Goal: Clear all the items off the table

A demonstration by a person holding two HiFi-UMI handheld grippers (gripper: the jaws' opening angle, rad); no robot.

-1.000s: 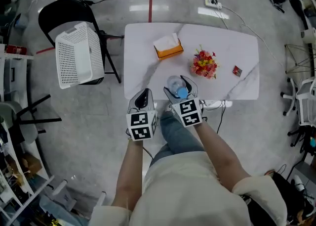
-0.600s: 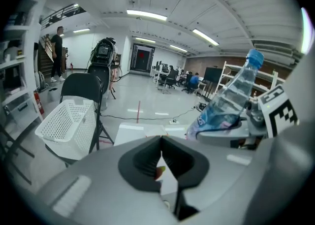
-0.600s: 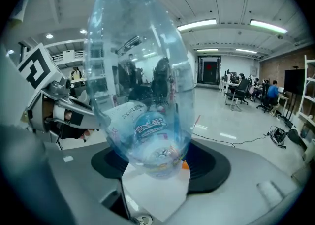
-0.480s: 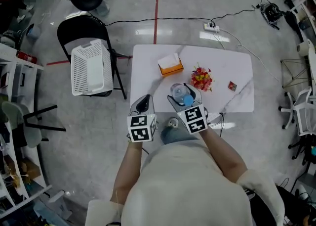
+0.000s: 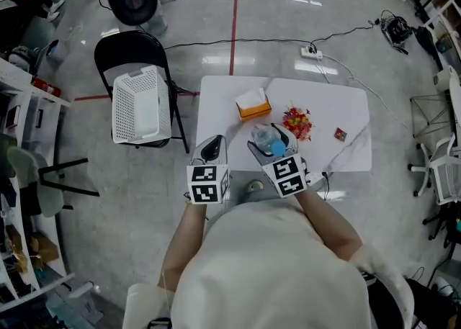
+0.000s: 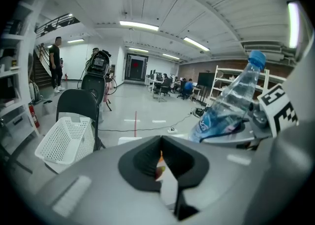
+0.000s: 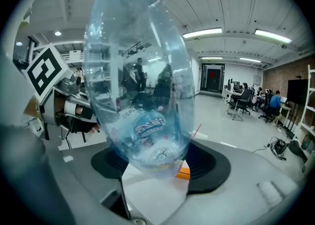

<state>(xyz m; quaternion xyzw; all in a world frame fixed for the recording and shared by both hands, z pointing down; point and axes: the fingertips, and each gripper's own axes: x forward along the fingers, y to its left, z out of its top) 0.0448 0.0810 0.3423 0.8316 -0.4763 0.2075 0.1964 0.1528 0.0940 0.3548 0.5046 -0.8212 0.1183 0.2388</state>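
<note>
Far left, the white basket [image 5: 140, 104] sits on the chair [image 5: 122, 50]. My left gripper [image 5: 211, 145] is pinched together and empty. My right gripper [image 5: 268, 137] is clamped on the water bottle [image 7: 140, 86], up off the table [image 5: 338, 101]. The tissue box [image 5: 253, 103], flowers [image 5: 297, 122] and red packet [image 5: 339, 133] lie on it.

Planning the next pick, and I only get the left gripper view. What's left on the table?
Observer: Head view shows a tissue box, flowers and a small red packet on the table.
Operator: Which is nearest my left gripper?
Observer: The tissue box, toward the table's left side; the packet is far right.
Operator: Bottle grip okay?
Observer: Right gripper view shows both jaws on the bottle's lower body.
</note>
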